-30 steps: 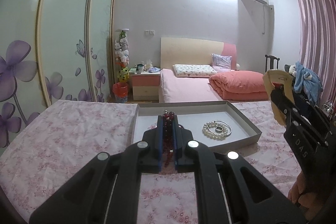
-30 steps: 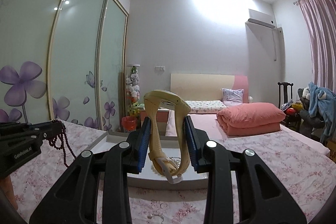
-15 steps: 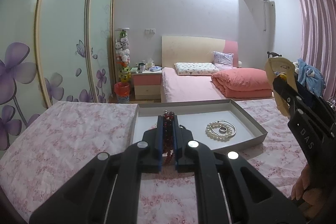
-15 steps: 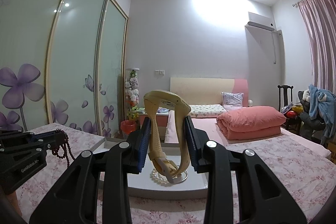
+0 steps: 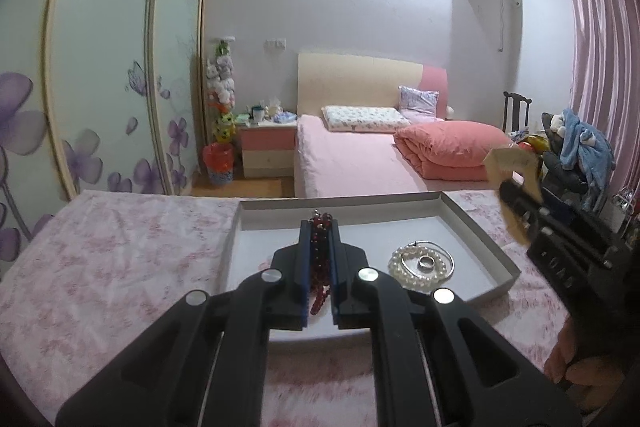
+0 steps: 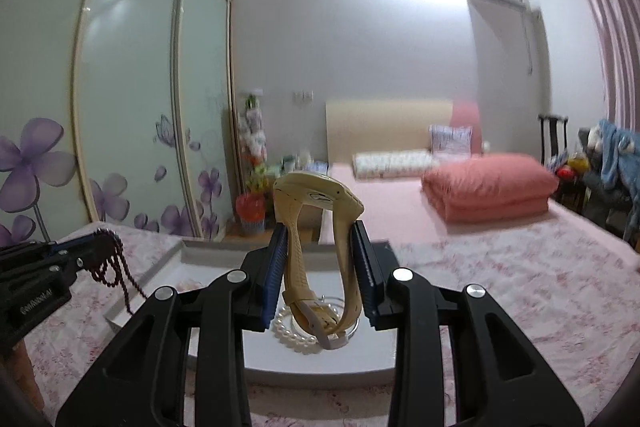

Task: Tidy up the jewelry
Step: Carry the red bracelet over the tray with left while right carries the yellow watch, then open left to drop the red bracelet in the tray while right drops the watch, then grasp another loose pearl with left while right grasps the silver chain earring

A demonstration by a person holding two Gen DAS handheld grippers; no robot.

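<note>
while tray holds one pearl bracelet (one ring inside), two hand-held grippers loaded.

The right gripper has tipped down and forward, so the pearl bracelet in the tray now lies just below its jaws, under the cream watch. The left gripper has crept closer to the tray, its jaws now over the interior.

"DAS" on right gripper body
</note>
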